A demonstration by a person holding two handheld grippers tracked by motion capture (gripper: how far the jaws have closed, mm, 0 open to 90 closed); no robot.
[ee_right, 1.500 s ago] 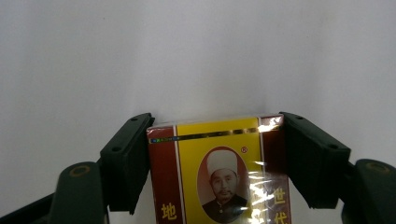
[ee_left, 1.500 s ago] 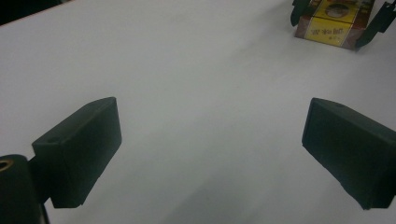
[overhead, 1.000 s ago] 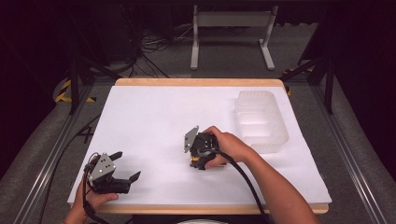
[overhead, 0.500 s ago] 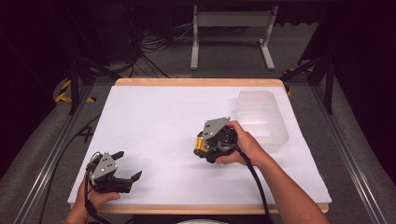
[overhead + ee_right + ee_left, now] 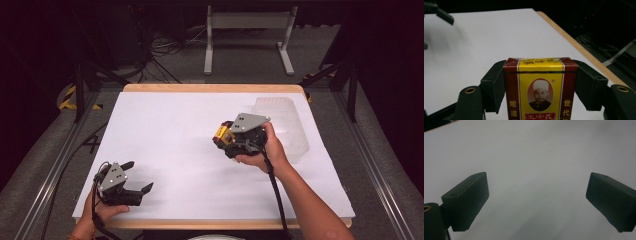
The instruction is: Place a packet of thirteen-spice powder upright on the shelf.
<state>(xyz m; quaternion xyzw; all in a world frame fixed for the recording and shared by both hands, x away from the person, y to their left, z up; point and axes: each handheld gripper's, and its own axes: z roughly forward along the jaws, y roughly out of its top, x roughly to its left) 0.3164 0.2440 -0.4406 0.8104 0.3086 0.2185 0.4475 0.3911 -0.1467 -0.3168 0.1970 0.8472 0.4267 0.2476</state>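
Note:
A small yellow and dark-red box (image 5: pixel 540 85) with a printed portrait sits between the jaws of my right gripper (image 5: pixel 540 82), which press on both its sides. From above, that gripper (image 5: pixel 226 139) hangs over the middle right of the white table (image 5: pixel 170 130), the box (image 5: pixel 222 134) showing at its left end. My left gripper (image 5: pixel 137 176) rests near the front left corner, its jaws wide apart over bare white surface. In the left gripper view, nothing lies between my left gripper's (image 5: pixel 536 202) black pads (image 5: pixel 466 202).
A clear plastic tray (image 5: pixel 285 125) stands at the right side of the table, just behind my right hand. The wooden table edge (image 5: pixel 210 88) runs along the back. Cables and metal stand legs (image 5: pixel 247 37) lie on the floor beyond.
My right gripper has lifted with the box and moved right and away, toward the clear tray. The left gripper has stayed in place.

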